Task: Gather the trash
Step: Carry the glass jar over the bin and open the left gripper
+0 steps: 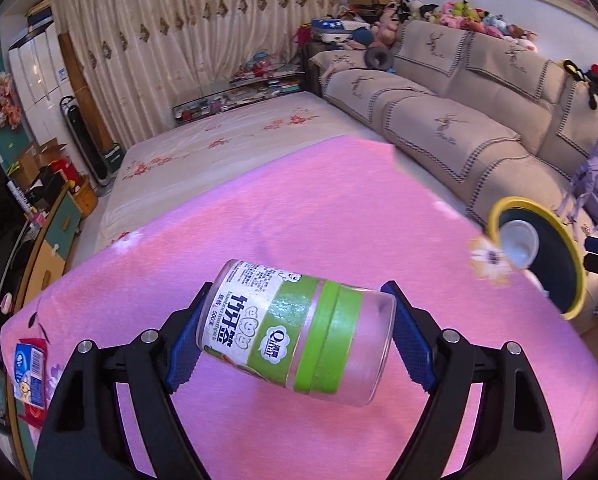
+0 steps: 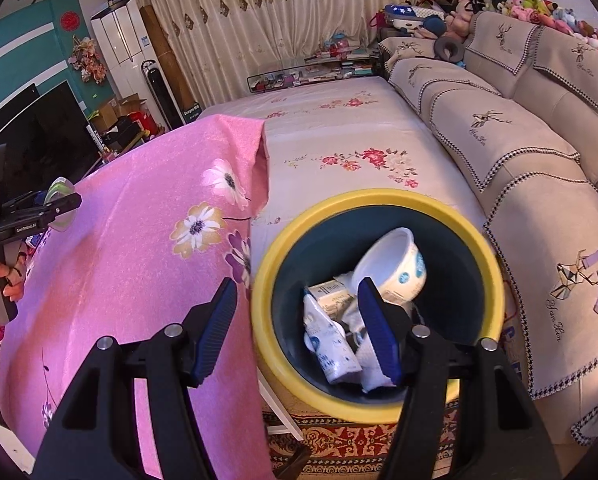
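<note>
L gripper (image 1: 295, 340) clamped on clear plastic jar w/ green label (image 1: 295, 330), held above pink flowered cloth (image 1: 339, 208). R gripper (image 2: 295, 332) pinches rim of yellow-rimmed dark bin (image 2: 379, 196), already holding white cup (image 2: 395, 264) + wrappers. Left: jar, blue carton (image 1: 29, 372) at cloth's left edge.

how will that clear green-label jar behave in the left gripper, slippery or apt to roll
The jar looks like smooth, empty clear plastic, so probably light and a bit slippery. The left gripper pinches it end to end, lying crosswise, so it might pivot between the pads. Being round, it would likely roll if set down on the pink cloth.
</note>
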A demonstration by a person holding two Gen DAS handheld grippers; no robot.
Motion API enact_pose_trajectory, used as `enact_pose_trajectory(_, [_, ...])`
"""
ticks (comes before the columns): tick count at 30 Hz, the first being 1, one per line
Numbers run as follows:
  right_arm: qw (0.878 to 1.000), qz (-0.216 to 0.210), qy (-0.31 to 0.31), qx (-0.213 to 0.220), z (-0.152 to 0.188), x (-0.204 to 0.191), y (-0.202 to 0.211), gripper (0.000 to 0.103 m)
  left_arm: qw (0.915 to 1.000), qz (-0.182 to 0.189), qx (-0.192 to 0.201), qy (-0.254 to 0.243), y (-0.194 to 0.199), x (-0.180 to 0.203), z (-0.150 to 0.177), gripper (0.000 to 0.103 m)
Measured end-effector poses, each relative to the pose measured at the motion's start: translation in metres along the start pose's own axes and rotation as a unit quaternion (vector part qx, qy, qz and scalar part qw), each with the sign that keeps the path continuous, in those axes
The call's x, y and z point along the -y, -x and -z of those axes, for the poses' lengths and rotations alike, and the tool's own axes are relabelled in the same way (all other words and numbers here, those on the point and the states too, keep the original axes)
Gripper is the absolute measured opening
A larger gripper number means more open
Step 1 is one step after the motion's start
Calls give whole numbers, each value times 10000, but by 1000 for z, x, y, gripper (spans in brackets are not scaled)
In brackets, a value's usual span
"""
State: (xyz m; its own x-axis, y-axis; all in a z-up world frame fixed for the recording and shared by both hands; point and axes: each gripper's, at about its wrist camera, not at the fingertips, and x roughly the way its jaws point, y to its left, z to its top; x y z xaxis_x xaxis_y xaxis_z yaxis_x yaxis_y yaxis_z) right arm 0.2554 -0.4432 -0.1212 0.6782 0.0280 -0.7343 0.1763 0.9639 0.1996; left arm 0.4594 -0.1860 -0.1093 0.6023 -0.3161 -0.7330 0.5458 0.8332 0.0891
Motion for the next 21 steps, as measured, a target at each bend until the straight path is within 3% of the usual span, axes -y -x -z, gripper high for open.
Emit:
enact_pose_trajectory(9, [9988,483,51,66,29,39,45,60,9941,815,139,-699,9,152,-21,81])
enact_pose_trajectory(14, [9984,534,-109,150,43,65,64,60,9878,1186,-26,-1006,-12,228,-35,81])
enact_pose_trajectory(21, [9976,600,-240,236,50,93,80,60,9802,1367,-379,-1381,-55,311,-48,81])
